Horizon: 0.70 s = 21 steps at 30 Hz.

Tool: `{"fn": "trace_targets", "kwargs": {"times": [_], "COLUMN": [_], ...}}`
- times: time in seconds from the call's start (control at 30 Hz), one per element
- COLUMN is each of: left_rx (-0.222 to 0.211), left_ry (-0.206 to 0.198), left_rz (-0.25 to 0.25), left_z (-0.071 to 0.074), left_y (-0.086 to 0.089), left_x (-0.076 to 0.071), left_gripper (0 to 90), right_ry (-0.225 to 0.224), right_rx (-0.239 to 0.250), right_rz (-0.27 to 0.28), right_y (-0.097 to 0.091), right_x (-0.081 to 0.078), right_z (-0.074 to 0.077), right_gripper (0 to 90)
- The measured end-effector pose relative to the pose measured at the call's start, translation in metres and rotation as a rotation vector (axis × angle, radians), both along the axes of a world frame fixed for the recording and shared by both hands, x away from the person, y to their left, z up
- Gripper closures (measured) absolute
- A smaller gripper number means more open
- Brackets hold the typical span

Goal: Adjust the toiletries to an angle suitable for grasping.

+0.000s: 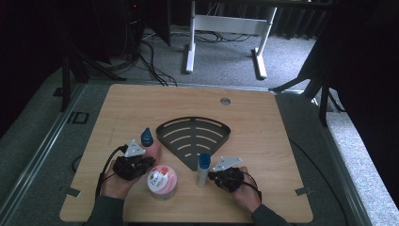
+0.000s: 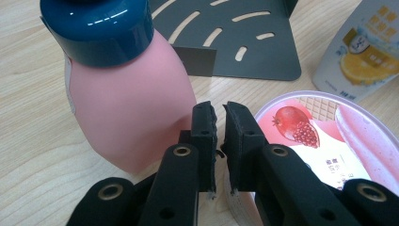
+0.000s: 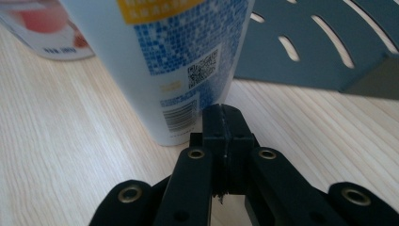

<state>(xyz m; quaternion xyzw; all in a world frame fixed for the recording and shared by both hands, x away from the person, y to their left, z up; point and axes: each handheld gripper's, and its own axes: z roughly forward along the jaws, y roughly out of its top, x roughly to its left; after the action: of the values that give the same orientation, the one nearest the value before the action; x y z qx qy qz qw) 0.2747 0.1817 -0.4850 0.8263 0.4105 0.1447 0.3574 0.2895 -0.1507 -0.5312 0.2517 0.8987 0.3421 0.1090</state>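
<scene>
I see my left gripper (image 1: 141, 157) near-left on the worktop (image 1: 263, 127), jaws almost together with a thin gap, nothing between, tips between the pink bottle (image 1: 151, 147) and the tub (image 1: 162, 182). My right gripper (image 1: 214, 174) is fully closed, empty, tips just beside the white bottle (image 1: 203, 170). Tub lid reads "Dove" in the high view, with a pomegranate picture in the left gripper view. White bottle has a barcode, QR code and lemon picture; its text is unreadable. One dark slotted rack (image 1: 193, 137) sits mid-worktop. Two bottles, one tub. Far half is open.
</scene>
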Motion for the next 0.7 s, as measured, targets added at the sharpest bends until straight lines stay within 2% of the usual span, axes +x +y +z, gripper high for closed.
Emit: {"fn": "trace_targets", "kwargs": {"times": [0.57,0.7], "left_rx": [-0.006,-0.012], "left_ry": [0.003,-0.004], "left_rz": [0.001,0.006], "left_z": [-0.002,-0.001], "left_y": [0.0,0.002], "left_x": [0.0,0.0], "left_gripper": [82.5,82.6], "right_ry": [-0.005,-0.012], "right_rx": [0.032,0.033], "right_rz": [0.055,0.064], "right_y": [0.041,0.038], "right_x": [0.01,0.005], "right_z": [0.003,0.006], "right_gripper": [90.0,90.0]}}
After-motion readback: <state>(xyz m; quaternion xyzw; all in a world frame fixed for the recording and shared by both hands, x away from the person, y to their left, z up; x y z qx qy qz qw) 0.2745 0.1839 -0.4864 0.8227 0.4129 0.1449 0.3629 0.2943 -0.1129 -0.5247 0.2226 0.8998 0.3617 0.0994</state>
